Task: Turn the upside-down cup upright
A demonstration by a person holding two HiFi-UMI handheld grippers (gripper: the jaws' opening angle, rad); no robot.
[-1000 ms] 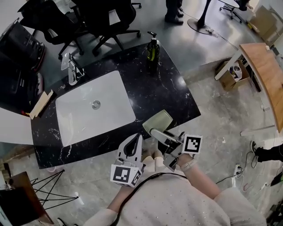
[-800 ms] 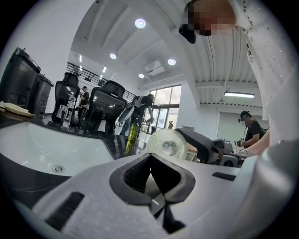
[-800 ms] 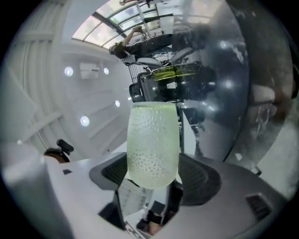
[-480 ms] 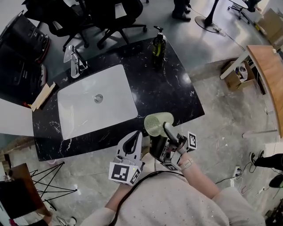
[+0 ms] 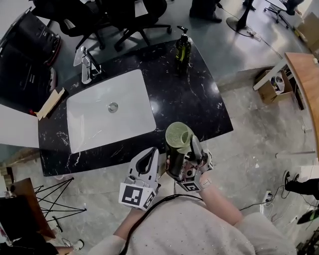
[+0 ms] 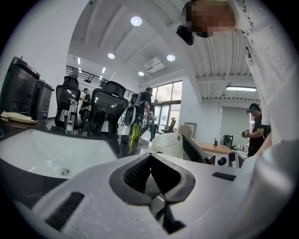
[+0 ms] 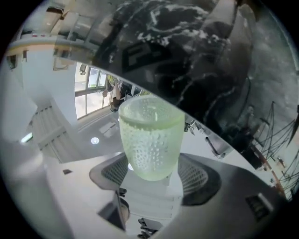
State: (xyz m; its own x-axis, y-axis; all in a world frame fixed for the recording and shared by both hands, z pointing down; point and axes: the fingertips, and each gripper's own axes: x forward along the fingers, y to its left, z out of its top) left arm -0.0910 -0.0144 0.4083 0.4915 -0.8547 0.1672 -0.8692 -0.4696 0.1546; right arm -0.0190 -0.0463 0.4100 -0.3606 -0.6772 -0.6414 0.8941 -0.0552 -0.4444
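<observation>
Fingers (image 7: 201,179) of right gripper (image 5: 182,152) clasp cup (image 5: 178,135); sink (image 5: 99,124) and soap bottle (image 5: 183,49) beyond.

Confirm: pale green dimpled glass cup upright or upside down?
Nearly upright: cup mouth opens toward the head view; right tool holds it.

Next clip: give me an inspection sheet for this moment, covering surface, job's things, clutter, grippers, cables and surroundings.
Surface: black marble counter with a white sink.
Job's things: pale green cup, held off the counter near its front edge, mouth up.
Clutter: soap bottle, faucet, wooden piece at the counter's left end.
Grippers: right gripper shut on the cup's lower part; left gripper shut, empty.
Cables: black cable across the person's front.
Surroundings: office chairs behind the counter, wooden table at right.
</observation>
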